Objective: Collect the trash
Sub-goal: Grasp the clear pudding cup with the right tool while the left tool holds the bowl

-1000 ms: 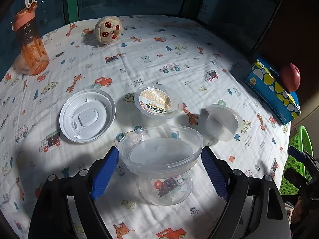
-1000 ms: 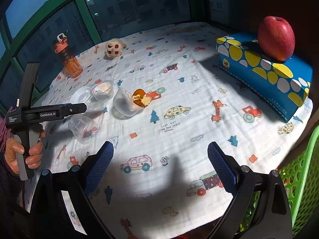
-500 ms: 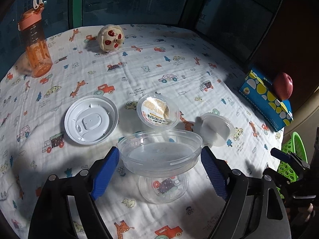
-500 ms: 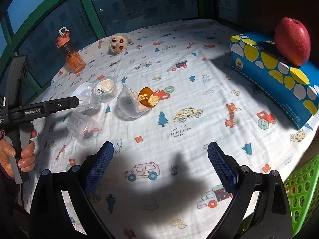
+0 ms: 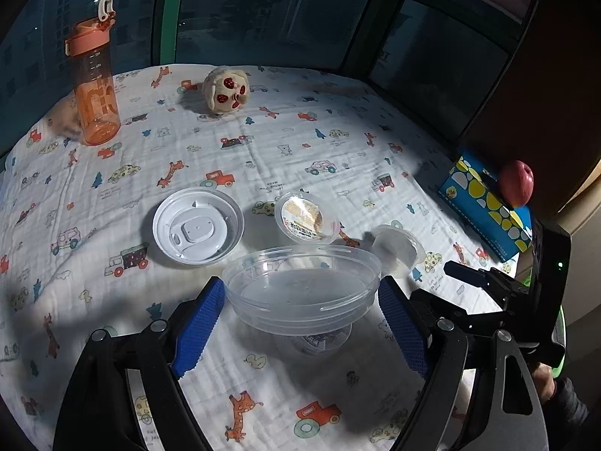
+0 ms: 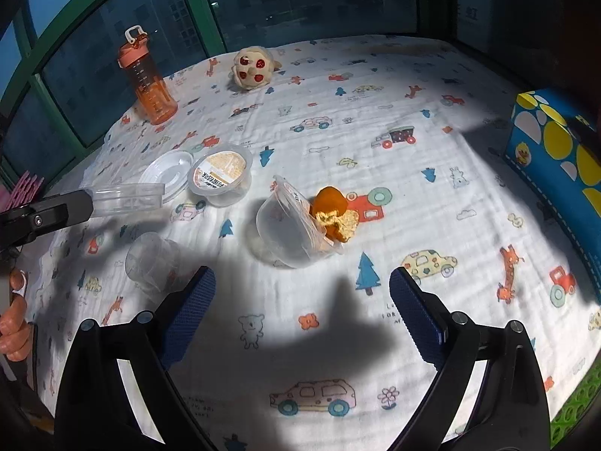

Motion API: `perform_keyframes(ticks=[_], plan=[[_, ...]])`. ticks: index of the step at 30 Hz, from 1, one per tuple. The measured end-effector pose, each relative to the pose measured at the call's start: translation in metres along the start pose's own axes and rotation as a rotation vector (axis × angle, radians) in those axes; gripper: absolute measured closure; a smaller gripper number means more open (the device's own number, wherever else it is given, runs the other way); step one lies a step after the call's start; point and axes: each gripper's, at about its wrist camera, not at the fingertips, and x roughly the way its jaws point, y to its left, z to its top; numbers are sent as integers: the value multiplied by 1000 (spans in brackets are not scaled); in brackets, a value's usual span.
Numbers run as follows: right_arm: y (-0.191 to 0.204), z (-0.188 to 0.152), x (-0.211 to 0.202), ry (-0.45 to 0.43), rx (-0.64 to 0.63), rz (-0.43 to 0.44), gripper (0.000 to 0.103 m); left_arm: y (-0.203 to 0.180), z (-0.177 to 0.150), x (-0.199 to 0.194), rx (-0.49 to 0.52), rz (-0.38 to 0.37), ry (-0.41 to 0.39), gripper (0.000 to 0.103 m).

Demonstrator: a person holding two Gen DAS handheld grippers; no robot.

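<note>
My left gripper (image 5: 300,314) has its jaws clamped wide on a clear shallow plastic bowl (image 5: 302,289), blue pads on both rims, bowl lifted off the tabletop (image 5: 263,143) above a small clear cup (image 6: 152,259) lying on the cloth. My right gripper (image 6: 298,314) has jaws spread with nothing between them, hovering over bare cloth near the front edge. Just beyond it a tipped clear tub (image 6: 285,233) lies on its side with orange food scraps (image 6: 332,212) spilling out at its right. Left of that, a sealed pudding cup (image 6: 221,173) stands upright, touching a white round lid (image 5: 198,225) lying flat. Far left, orange water bottle (image 5: 95,79) upright; plush toy (image 5: 226,90) at far middle. Right side, blue dotted box (image 5: 484,206) with red apple (image 5: 516,183) on top. Green basket (image 6: 578,409) at near right corner, off the tabletop edge
</note>
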Motion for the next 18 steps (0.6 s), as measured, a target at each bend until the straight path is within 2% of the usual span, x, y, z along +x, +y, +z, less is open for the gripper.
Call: perform_keyframes(ticks=[8,18], plan=[[-3,13,30,24,41,-33,10,7,-4,-3,-23,-11,-2,23],[-17,25,43,-9,217,-13,10,17,-12,0,-49,-14,12,23]])
